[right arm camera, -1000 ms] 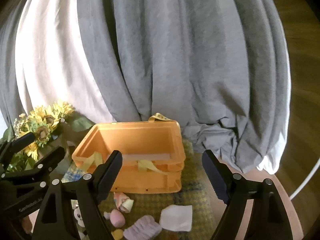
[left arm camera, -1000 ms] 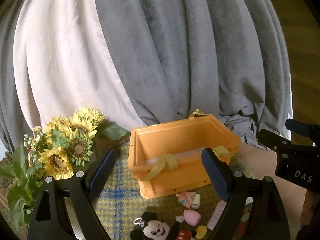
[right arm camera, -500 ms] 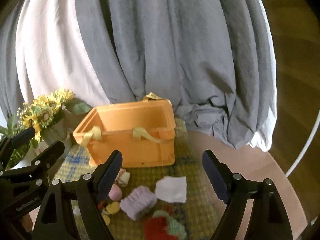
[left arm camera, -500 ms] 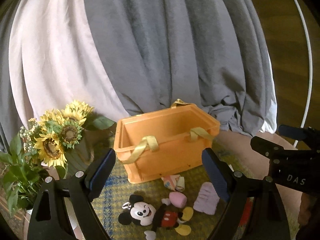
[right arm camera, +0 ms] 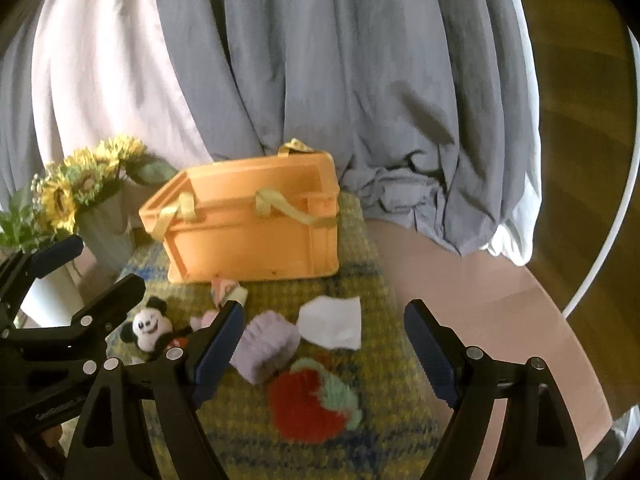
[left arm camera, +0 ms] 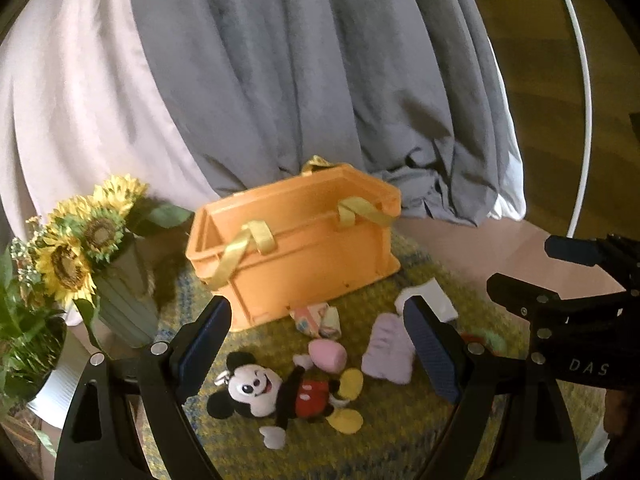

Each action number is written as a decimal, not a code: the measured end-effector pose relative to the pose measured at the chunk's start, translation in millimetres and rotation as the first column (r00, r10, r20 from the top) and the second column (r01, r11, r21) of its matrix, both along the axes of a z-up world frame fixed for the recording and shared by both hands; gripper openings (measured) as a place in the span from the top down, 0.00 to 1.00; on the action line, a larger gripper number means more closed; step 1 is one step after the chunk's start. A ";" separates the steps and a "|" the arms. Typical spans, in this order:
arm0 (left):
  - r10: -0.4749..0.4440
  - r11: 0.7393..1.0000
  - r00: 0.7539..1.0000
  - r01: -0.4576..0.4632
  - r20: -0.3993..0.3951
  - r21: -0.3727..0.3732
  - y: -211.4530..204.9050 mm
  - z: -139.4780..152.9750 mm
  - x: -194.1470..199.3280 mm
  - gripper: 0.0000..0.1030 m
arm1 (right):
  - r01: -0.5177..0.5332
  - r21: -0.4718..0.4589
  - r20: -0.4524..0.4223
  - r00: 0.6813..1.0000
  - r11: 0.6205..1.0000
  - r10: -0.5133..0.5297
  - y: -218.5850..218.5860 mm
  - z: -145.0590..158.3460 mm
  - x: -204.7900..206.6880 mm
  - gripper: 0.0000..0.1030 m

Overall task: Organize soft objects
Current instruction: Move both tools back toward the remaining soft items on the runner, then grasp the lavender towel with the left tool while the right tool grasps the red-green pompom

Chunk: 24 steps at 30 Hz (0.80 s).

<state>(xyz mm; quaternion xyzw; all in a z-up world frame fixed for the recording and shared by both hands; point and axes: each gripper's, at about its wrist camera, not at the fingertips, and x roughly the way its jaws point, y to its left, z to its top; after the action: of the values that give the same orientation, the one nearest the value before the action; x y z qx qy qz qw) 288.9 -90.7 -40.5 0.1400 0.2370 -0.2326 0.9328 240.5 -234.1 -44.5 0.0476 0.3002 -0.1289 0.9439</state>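
Rigid orange plastic crate, plush mouse, ribbed lilac knit

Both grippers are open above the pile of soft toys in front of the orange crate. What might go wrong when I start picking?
1. The Mickey plush lies against the pink piece; the left gripper may pinch both.
2. The lilac cloth, white cloth and red knit crowd together, so the right gripper could drag a neighbour.
3. The orange crate has loose yellow straps that could snag a dropped item.

The orange box stands at the back with its top open. Soft toys crowd the mat before it. Sunflowers block the left.
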 end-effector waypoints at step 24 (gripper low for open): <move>-0.135 0.983 0.976 0.153 -0.171 0.097 -26.1 -75.9 23.9 0.14 | -0.001 0.112 -0.265 0.964 0.994 0.031 -13.1 -86.4 21.0 0.20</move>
<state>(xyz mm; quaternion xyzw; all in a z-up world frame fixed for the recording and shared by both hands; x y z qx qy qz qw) 312.8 -116.8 -116.4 0.1883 0.3143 -0.2969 0.8818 261.5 -247.2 -130.9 0.0794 0.4314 -0.1096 0.8920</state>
